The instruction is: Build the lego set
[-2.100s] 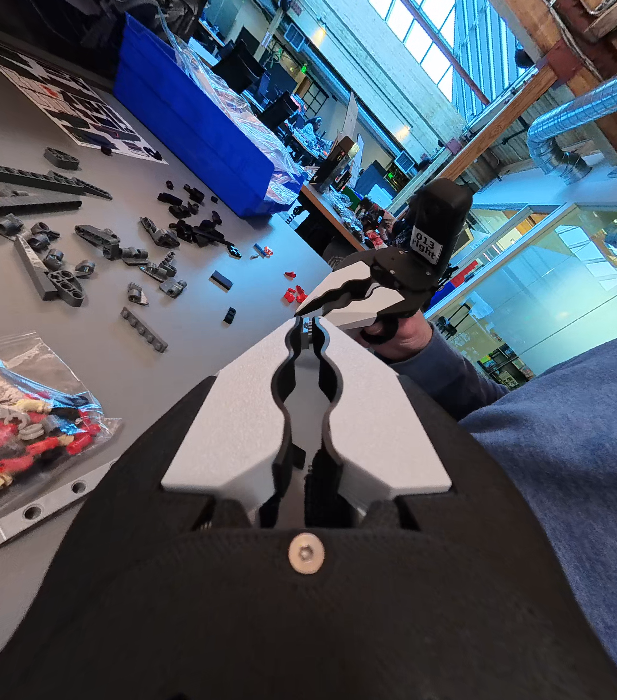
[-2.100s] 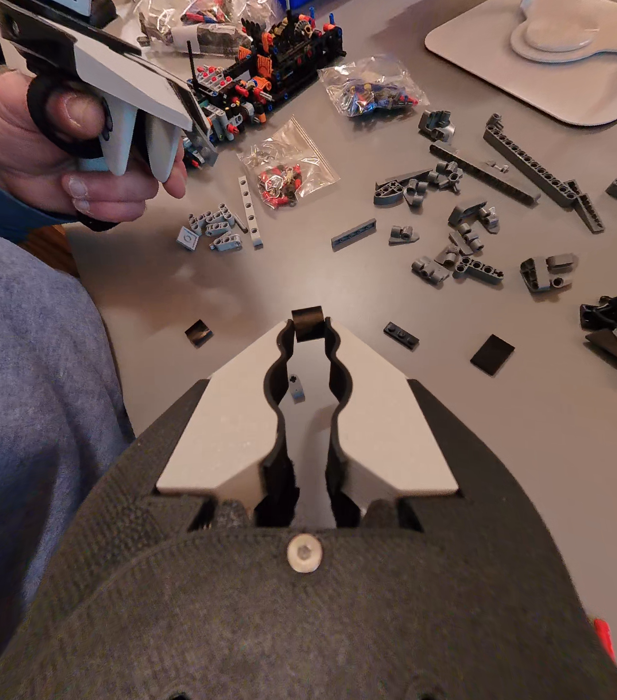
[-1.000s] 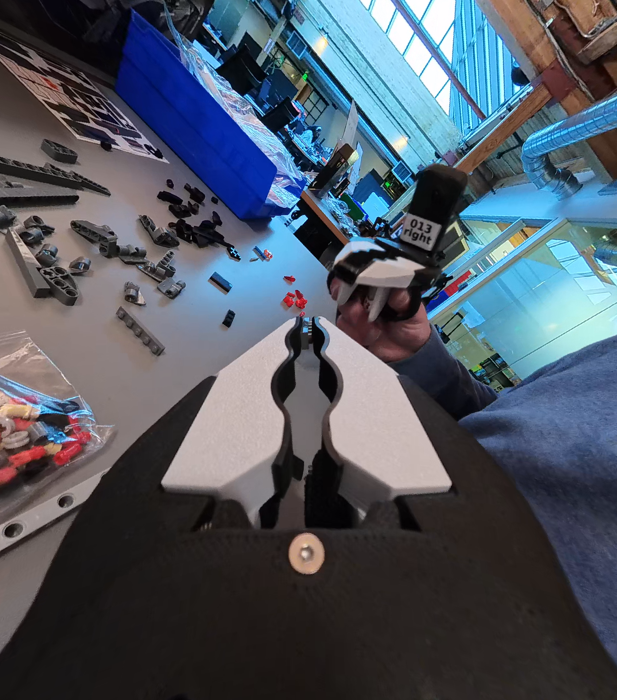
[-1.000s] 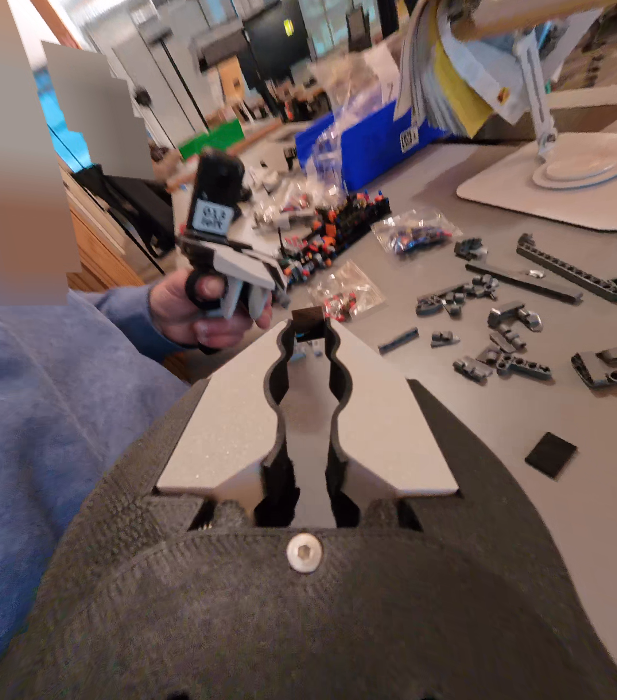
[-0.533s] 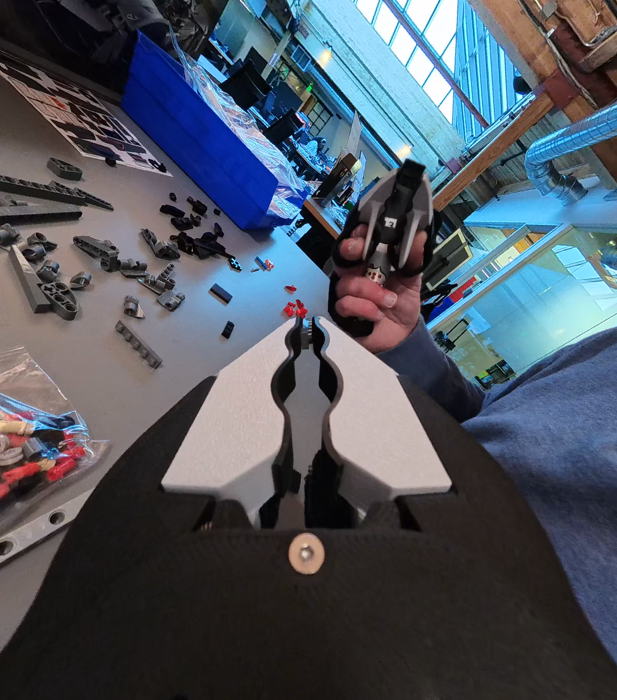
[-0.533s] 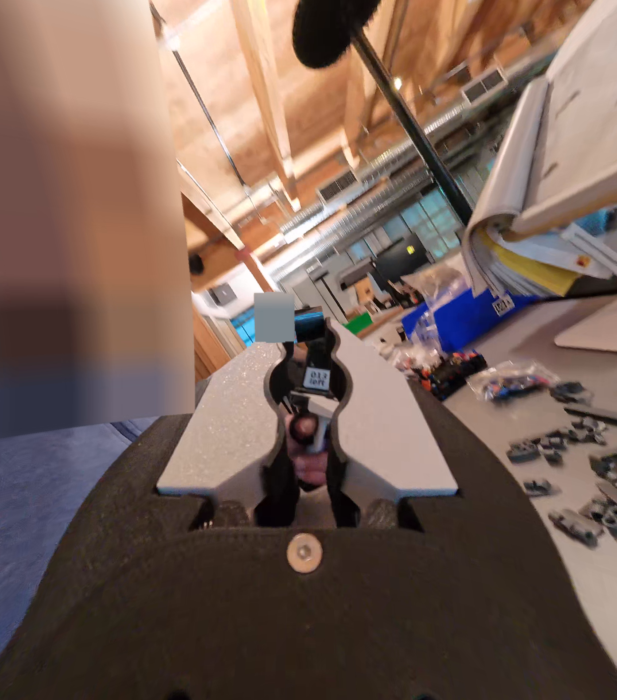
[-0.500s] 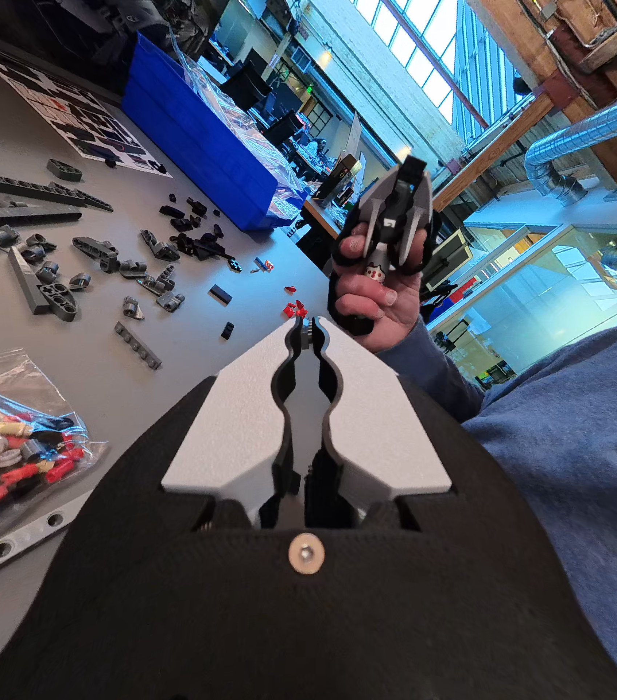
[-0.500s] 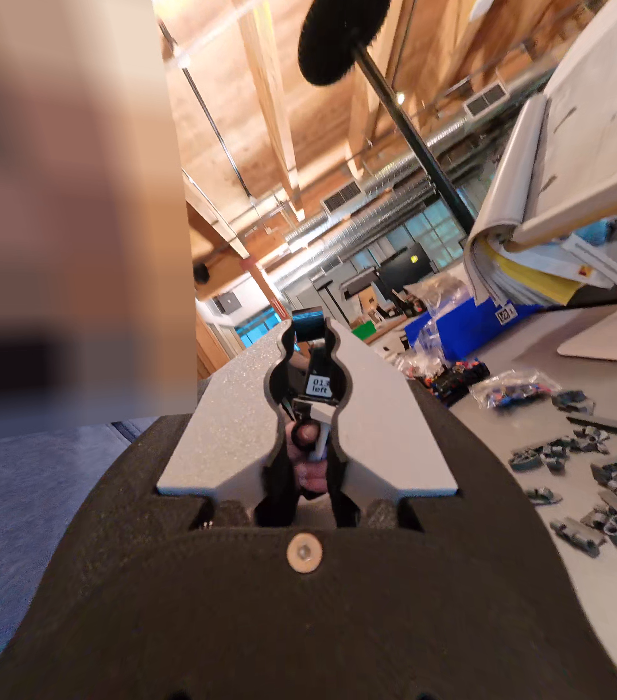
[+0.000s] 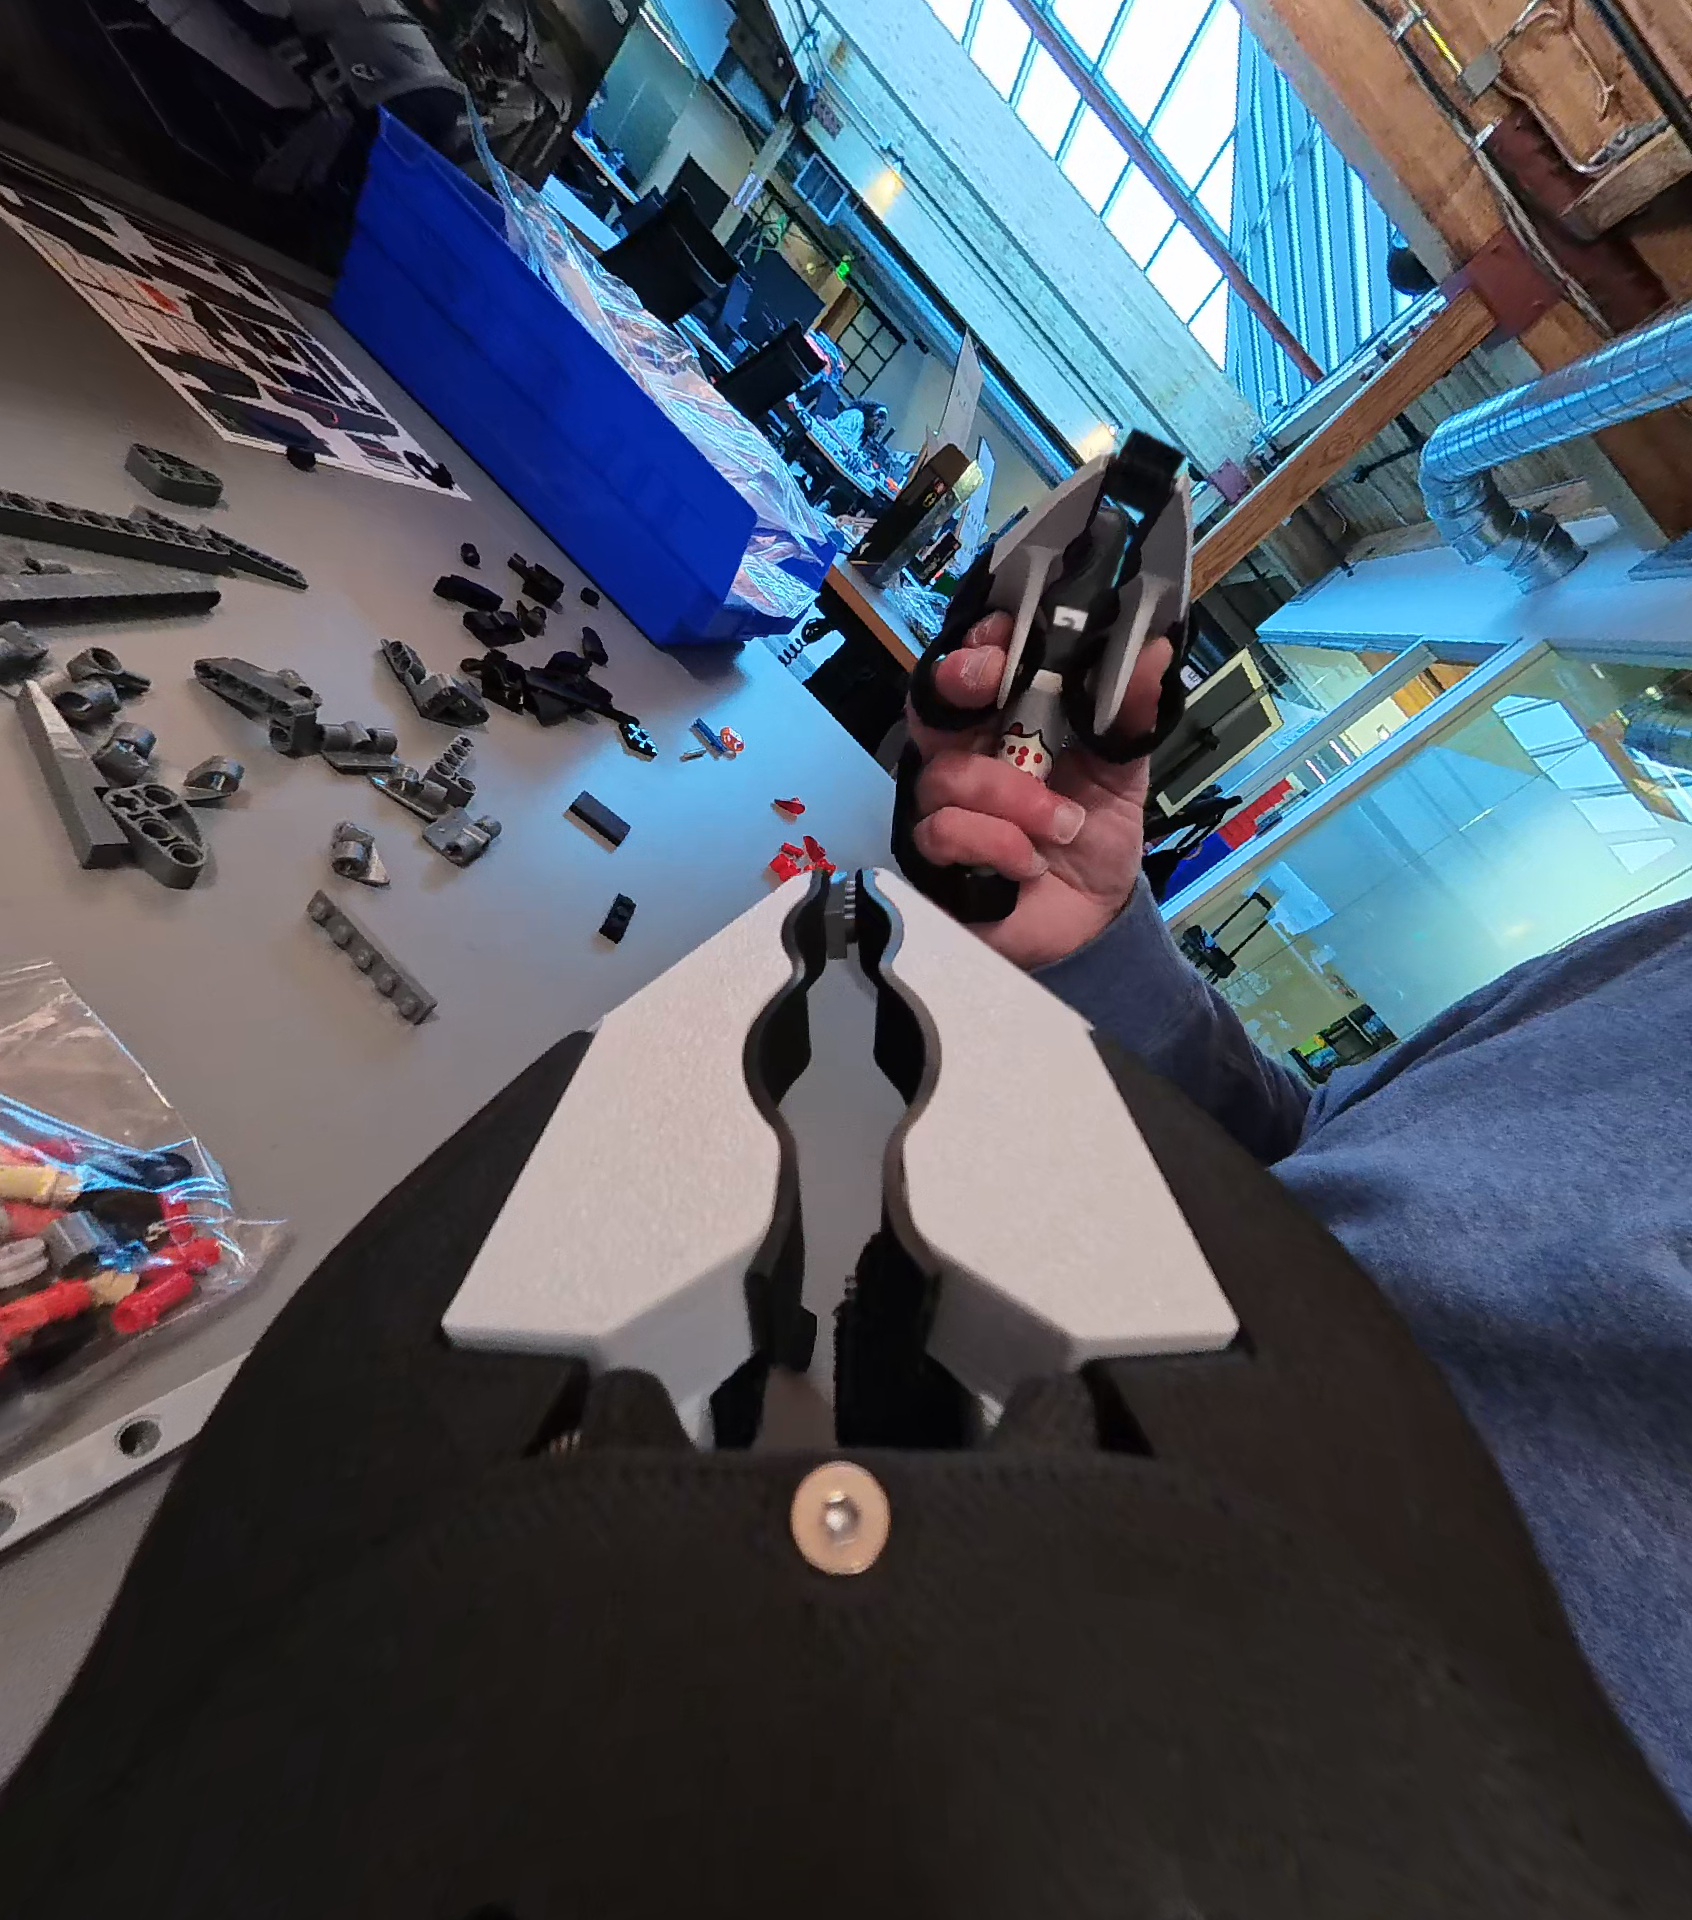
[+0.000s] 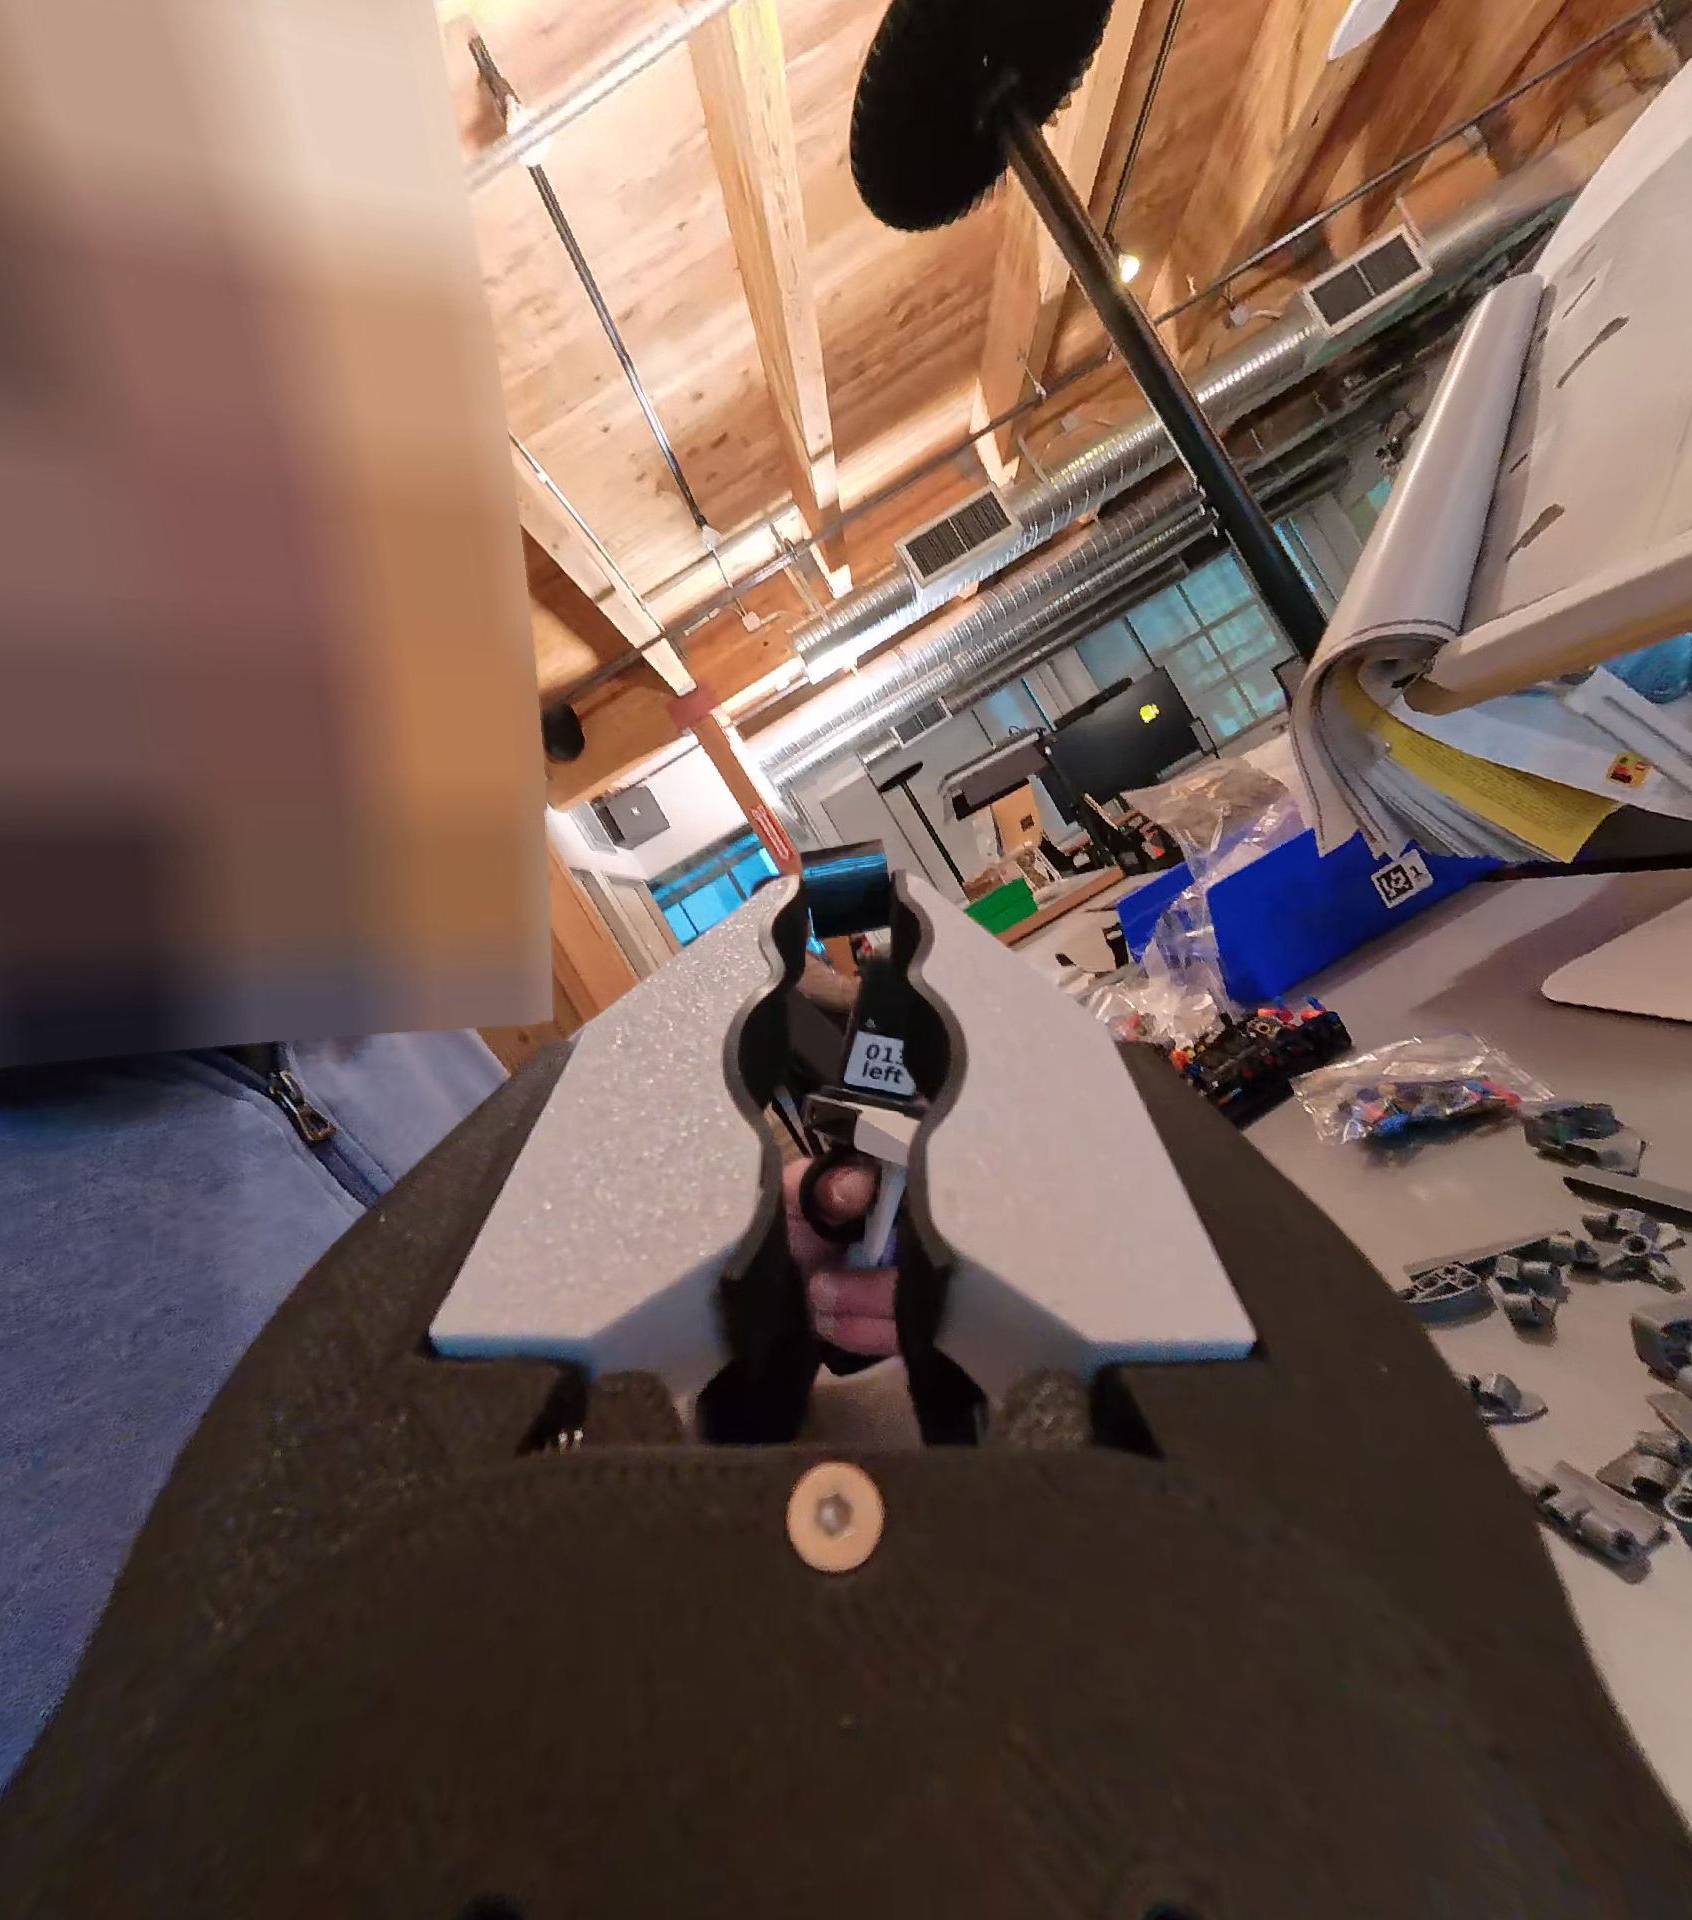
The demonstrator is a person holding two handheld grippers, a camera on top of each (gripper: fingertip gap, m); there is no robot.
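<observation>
left gripper (image 9: 843, 902) closed on a small grey studded piece (image 9: 840, 916) at its tips, held above the counter (image 9: 229, 966). right gripper (image 10: 847, 902) raised off the counter, jaws pinching a small black brick (image 10: 850, 894). the two tools face each other in the air. partly built model (image 10: 1257, 1042) sits far back beside a blue bin (image 10: 1299, 902). risk: both grips are tip-only; pressing the pieces together off-axis could twist one loose and drop it among the loose grey parts (image 10: 1652, 1382).
</observation>
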